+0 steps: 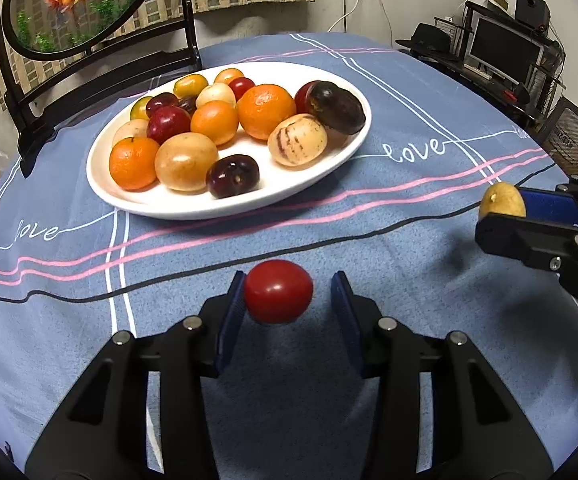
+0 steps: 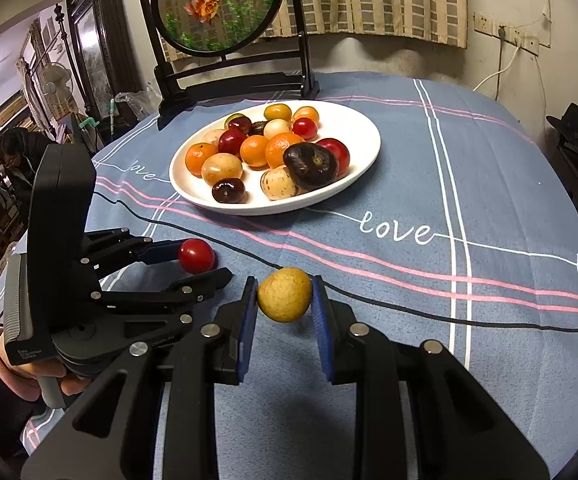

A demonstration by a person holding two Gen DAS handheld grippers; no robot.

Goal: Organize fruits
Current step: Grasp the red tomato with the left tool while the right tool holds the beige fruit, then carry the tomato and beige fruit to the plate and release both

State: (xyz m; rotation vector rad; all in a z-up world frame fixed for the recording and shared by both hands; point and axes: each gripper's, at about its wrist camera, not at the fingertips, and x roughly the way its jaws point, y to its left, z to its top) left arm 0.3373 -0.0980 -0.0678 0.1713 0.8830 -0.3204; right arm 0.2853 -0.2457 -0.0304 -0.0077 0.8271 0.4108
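A white oval plate (image 1: 341,168) (image 2: 353,184) holds several fruits: oranges, red and dark plums, pale round fruits. My left gripper (image 1: 287,300) (image 2: 205,262) is open around a red fruit (image 1: 278,291) (image 2: 196,255) on the cloth; the left pad touches it, the right pad stands apart. My right gripper (image 2: 284,300) (image 1: 503,210) is shut on a yellow fruit (image 2: 284,294) (image 1: 503,199) and holds it near the cloth, right of the left gripper.
The table has a blue cloth (image 1: 429,272) with pink and white stripes and "love" lettering. A black stand with a round goldfish panel (image 1: 77,4) (image 2: 215,4) is behind the plate. Shelves with a monitor (image 1: 505,52) stand far right.
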